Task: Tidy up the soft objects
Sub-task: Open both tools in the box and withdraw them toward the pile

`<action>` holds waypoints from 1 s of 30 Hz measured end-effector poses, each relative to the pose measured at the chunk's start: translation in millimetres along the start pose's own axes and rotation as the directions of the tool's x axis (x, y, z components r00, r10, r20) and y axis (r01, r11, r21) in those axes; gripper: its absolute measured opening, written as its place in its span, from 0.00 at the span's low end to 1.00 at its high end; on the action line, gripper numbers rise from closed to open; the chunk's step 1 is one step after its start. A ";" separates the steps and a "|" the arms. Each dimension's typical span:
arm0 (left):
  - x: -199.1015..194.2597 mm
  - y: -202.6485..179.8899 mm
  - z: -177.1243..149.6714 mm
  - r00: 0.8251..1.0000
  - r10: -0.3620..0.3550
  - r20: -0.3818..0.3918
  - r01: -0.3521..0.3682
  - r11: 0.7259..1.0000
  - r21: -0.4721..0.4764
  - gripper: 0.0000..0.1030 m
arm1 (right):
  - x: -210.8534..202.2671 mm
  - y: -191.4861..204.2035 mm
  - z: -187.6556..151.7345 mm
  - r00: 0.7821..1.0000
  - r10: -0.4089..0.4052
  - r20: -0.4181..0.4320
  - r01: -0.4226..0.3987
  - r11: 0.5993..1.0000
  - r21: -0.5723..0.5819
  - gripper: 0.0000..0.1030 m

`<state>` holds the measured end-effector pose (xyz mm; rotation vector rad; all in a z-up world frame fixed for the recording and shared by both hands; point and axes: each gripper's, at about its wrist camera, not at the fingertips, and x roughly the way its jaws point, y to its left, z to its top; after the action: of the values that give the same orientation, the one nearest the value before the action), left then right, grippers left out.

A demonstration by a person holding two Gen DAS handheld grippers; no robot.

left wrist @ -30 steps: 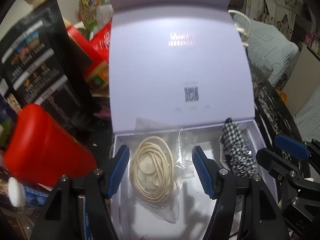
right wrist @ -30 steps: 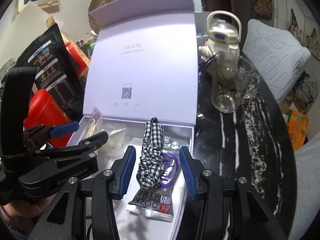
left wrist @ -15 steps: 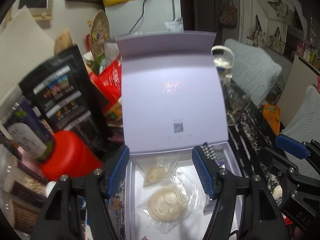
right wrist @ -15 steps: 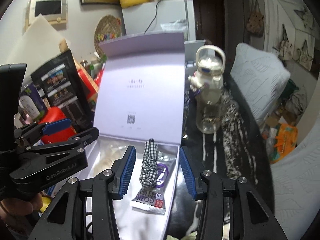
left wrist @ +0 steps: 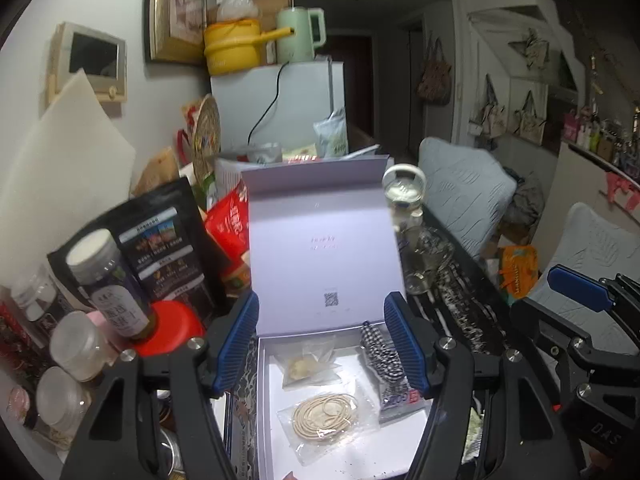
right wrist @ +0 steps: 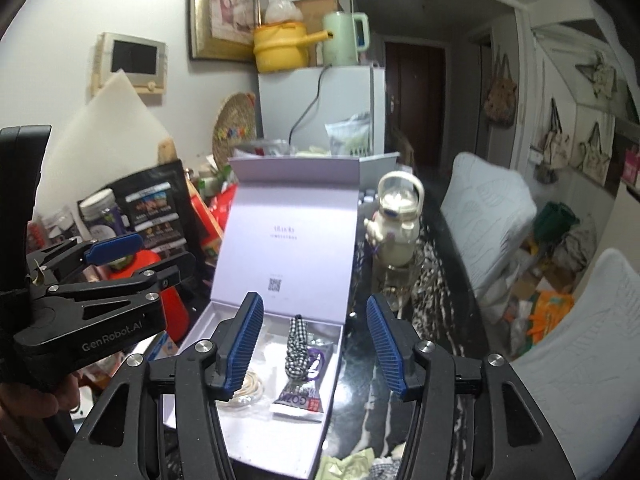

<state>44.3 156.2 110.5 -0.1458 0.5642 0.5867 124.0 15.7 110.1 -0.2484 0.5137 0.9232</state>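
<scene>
A pale lilac gift box point(left wrist: 320, 248) point(right wrist: 288, 240) stands open with its lid upright. In it lie a cream cord coil in a clear bag point(left wrist: 324, 416) point(right wrist: 250, 384), a small clear bag point(left wrist: 306, 366), a black-and-white checked scrunchie point(left wrist: 380, 354) point(right wrist: 297, 348) and a printed packet point(left wrist: 400, 396) point(right wrist: 300, 396). My left gripper point(left wrist: 322, 340) point(right wrist: 164, 252) hangs open above the box with nothing between its jaws. Beside it on the right, my right gripper point(right wrist: 315, 340) point(left wrist: 534, 292) is opening its jaws above the scrunchie without touching it.
Left of the box crowd a red container point(left wrist: 172, 328), a black pouch point(left wrist: 168, 248) and several jars point(left wrist: 84, 344). A white-lidded bottle point(right wrist: 396, 216) and a glass cup point(left wrist: 424, 256) stand on the black marble table point(right wrist: 360, 364). Cushioned chairs point(right wrist: 488, 216) line the right.
Both grippers have risen and drawn back from the box, so the room behind it now shows. The right jaws have widened. The soft items still lie in the box.
</scene>
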 end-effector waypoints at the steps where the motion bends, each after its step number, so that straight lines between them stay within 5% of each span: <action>1: -6.9 -0.5 -0.1 1.000 -0.006 0.011 0.006 1.000 0.002 0.63 | -8.5 1.2 -0.2 1.000 -0.001 0.016 0.001 1.000 -0.004 0.56; 3: -18.1 -0.8 -0.9 1.000 -0.013 0.027 0.013 1.000 0.005 0.67 | -26.1 3.2 -2.1 0.999 -0.001 0.048 0.001 1.000 -0.009 0.63; 7: -44.0 -1.2 -7.6 0.996 -0.023 0.084 0.023 1.000 0.007 0.92 | -53.4 5.0 -9.3 0.996 -0.016 0.093 0.017 1.000 -0.015 0.73; 30: -82.7 -37.4 -77.4 0.971 -0.239 0.028 0.235 0.967 0.094 0.93 | -130.7 -3.0 -85.5 0.984 -0.139 0.115 0.133 0.989 0.062 0.80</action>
<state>-27.2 63.1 89.4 -0.1142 0.5257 0.3297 34.9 -112.4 105.5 -0.1757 0.4064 0.7844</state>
